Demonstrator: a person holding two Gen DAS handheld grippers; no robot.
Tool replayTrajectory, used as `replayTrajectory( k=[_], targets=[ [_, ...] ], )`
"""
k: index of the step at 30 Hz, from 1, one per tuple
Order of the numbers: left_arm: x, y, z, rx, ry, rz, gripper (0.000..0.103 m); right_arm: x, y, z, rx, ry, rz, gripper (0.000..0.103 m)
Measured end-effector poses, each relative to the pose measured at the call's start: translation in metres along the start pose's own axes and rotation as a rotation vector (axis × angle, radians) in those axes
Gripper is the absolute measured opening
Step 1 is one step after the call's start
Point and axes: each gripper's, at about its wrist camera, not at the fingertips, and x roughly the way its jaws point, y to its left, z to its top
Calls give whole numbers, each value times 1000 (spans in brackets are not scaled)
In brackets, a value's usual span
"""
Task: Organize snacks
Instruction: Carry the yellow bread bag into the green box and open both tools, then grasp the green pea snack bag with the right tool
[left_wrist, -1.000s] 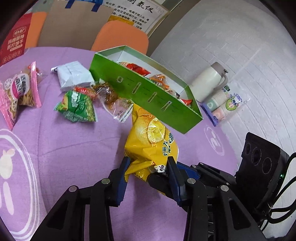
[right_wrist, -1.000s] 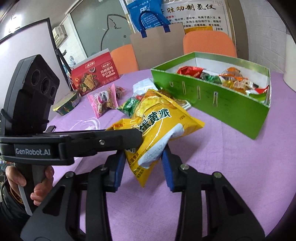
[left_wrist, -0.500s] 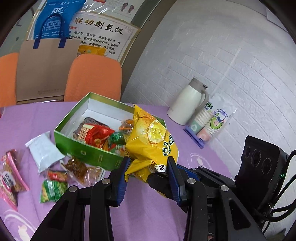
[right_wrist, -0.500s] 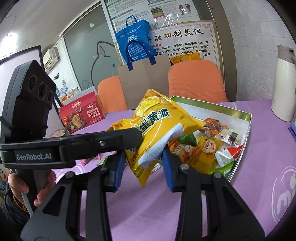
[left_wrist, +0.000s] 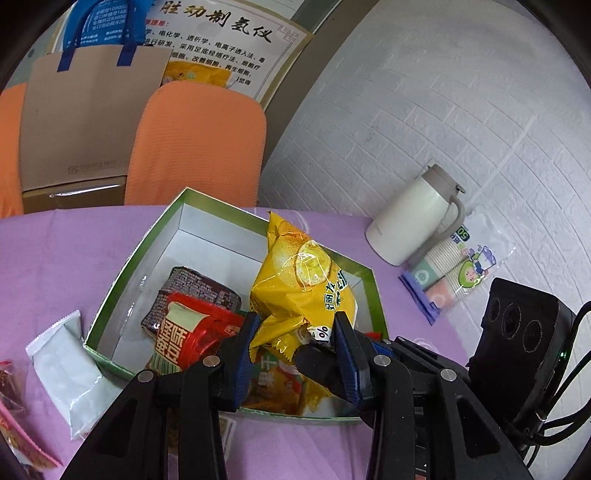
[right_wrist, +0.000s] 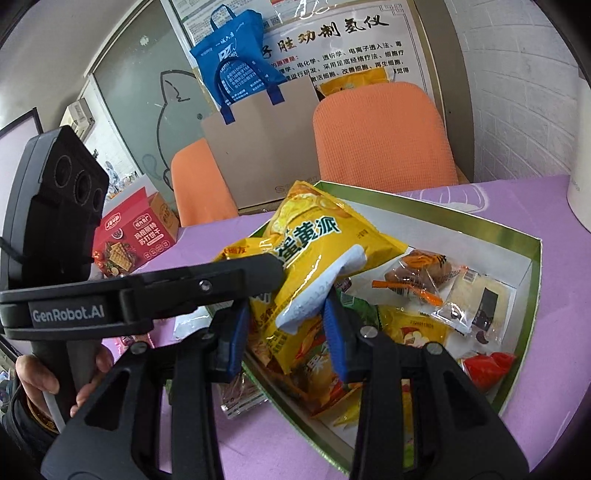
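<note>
Since a second ago you have carried the yellow bag (left_wrist: 301, 291) from in front of the green box (left_wrist: 122, 277) to a spot over its open top, and the box's inside now shows in both views. Both tools are clamped on that one bag. Your left tool (left_wrist: 293, 345) grips its lower crimped edge between narrow blue pads (left_wrist: 243, 354). Your right tool (right_wrist: 284, 321) pinches the pale end of the bag (right_wrist: 317, 258) from the other side, and the left tool's black arm crosses that view just above it.

Under the bag, the box (right_wrist: 532, 295) already holds a red pack (left_wrist: 188, 339), a dark brown pack (left_wrist: 199, 291), and several small clear-wrapped sweets (right_wrist: 417, 273). The bag appears to hang clear of them, though its underside is hidden.

On the purple bench (left_wrist: 55, 258), a white packet (left_wrist: 66, 365) lies just beside the box's near left corner. A white jug (left_wrist: 413, 225) and a sleeve of paper cups (left_wrist: 454, 269) stand well apart on the right. Your left hand (right_wrist: 33, 373) grips the left tool's handle at the lower left of the right wrist view.
</note>
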Motion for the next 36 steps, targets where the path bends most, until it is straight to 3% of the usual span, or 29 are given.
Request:
replayTrajectory(
  k=[4,6,8,10,13,16,18,23,25,30,36],
  targets=[
    [16,18,7,-26,28,13,41,22,-6,4,6,39,-21,40],
    [23,24,10,-30,39,29,42,31,-9,6,1,72,-93,42],
    [27,28,10,-33,49,61,51,37,-9,7,-15,101,-195,43],
    [26,30,8,-32,49,73,69,36,-13,7,3,96,-212,46],
    [19,31,5,-30,25,105,82,28,-12,3,-13,80,-239,53],
    [10,32,4,-30,7,128,84,17,-11,-3,-19,73,-215,56],
    [3,29,3,-24,2,136,84,8,-6,-5,-37,54,-208,72],
    [-24,17,-9,19,-37,202,94,-24,17,-15,-64,-10,-185,84],
    [-40,10,-17,36,-65,240,102,-38,27,-22,-68,-31,-168,85],
    [-81,5,-41,17,-103,255,103,-65,50,-45,-89,-65,-115,85],
    [-128,5,-88,-26,-156,288,103,-76,69,-79,-91,-31,-29,86]
  ],
)
